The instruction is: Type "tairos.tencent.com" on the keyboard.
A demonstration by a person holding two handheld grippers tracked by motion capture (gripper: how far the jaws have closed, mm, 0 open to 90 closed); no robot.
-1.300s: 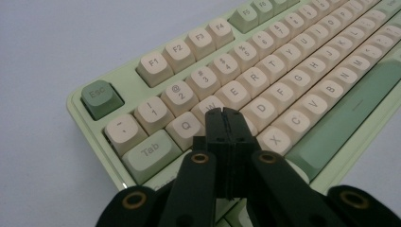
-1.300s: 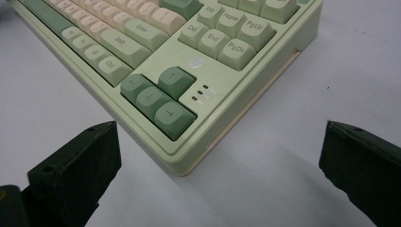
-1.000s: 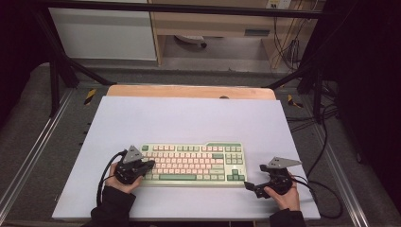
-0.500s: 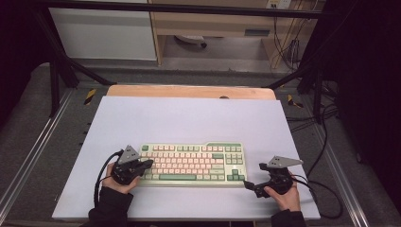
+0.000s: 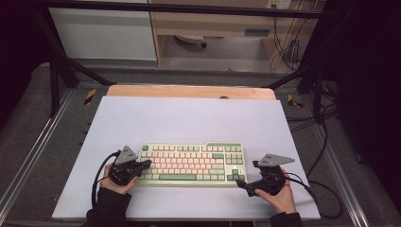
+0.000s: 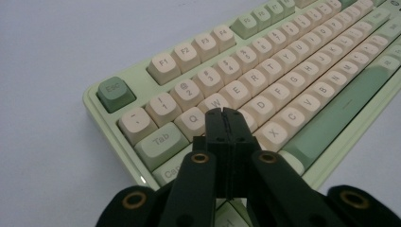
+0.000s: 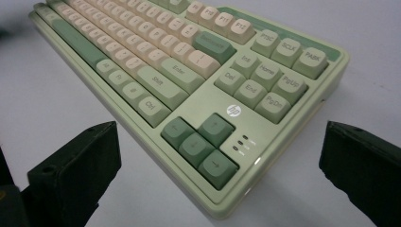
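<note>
resting flat near the front edge of a pale counter [image 5: 189, 118]: a green and cream keyboard [image 5: 191, 164], long side facing the person. left gripper [image 5: 142, 166] over the keyboard's left end, jaws pressed together above the q and w keys, holding nothing. right gripper [image 5: 242, 186] just off the right front corner by the arrow keys, jaws spread wide. likely rigid, moderately heavy, smooth-sided; keycaps loose and fragile, so best gripped by the case edges at both short ends.
</note>
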